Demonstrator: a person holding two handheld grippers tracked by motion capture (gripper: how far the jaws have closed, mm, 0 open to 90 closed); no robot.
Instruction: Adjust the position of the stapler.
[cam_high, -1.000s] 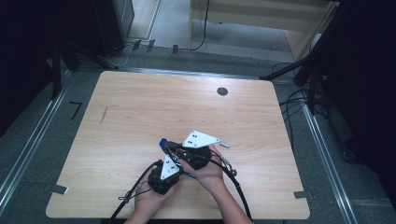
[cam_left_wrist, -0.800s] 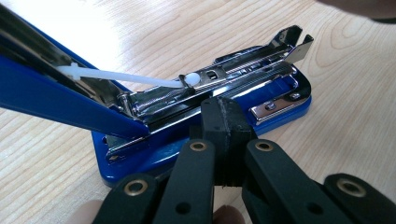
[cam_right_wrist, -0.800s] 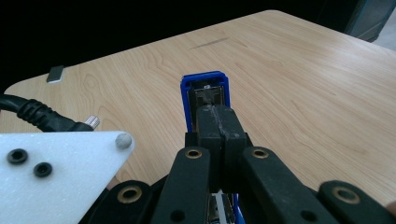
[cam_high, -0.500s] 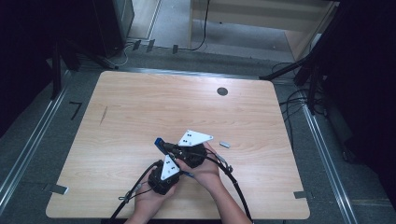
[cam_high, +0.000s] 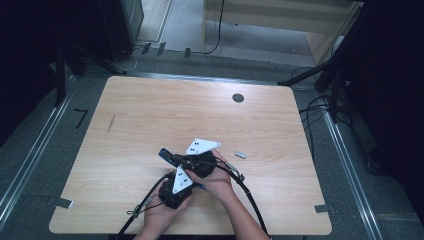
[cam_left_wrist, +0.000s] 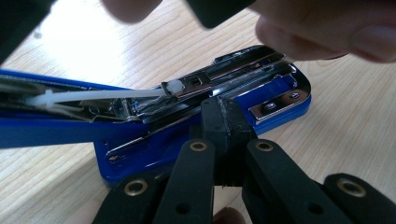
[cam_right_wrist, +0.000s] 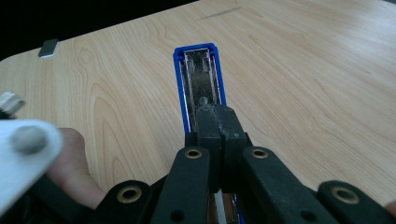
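Where tongs (cam_high: 172, 159) close, stapler (cam_high: 165, 152) mid-table

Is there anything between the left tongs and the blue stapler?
Nothing visible. In the left gripper view the shut left tongs sit right against the open stapler, with no other thing between them.

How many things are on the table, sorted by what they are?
Blue stapler: 1
Small grey block, maybe staples: 1
Hand-held grippers, left and right, both shut: 2
Total: 4
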